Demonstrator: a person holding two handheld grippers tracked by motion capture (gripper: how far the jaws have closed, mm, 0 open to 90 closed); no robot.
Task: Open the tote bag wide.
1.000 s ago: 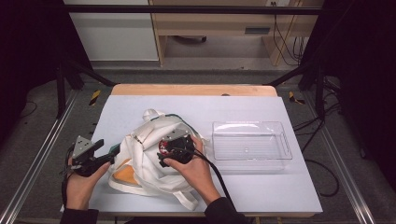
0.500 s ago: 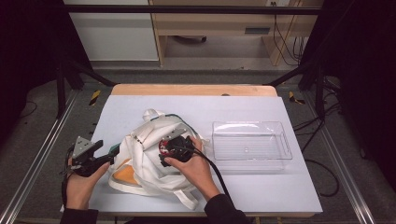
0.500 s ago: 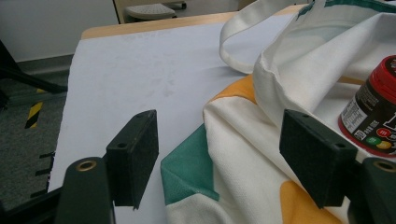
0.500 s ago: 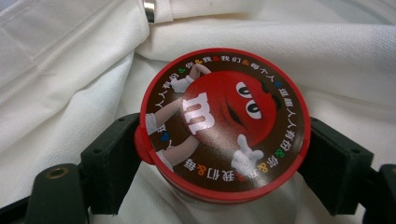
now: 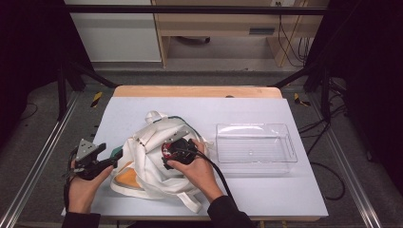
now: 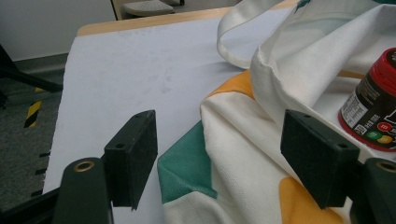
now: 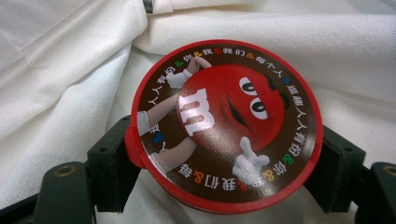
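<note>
A white cloth bag (image 5: 142, 166) with orange and green patches lies crumpled on the table's left half. A candy jar (image 5: 167, 149) with a red lid and a cartoon face rests on top of it. My right gripper (image 5: 172, 155) has just been closing its jaws, and in the right gripper view both pads (image 7: 112, 163) touch the rim of the jar's lid (image 7: 226, 123). My left gripper (image 5: 113, 159) stands open at the bag's left edge. In the left gripper view, the left gripper (image 6: 219, 158) straddles the bag's fabric (image 6: 243, 140) without pinching it, and the jar (image 6: 373, 107) shows at the right.
A clear plastic tray (image 5: 254, 164) stands empty right of the bag. The pale blue table cover (image 5: 256, 111) stretches behind bag and tray. Metal frame rails (image 5: 38, 161) run along both sides of the table.
</note>
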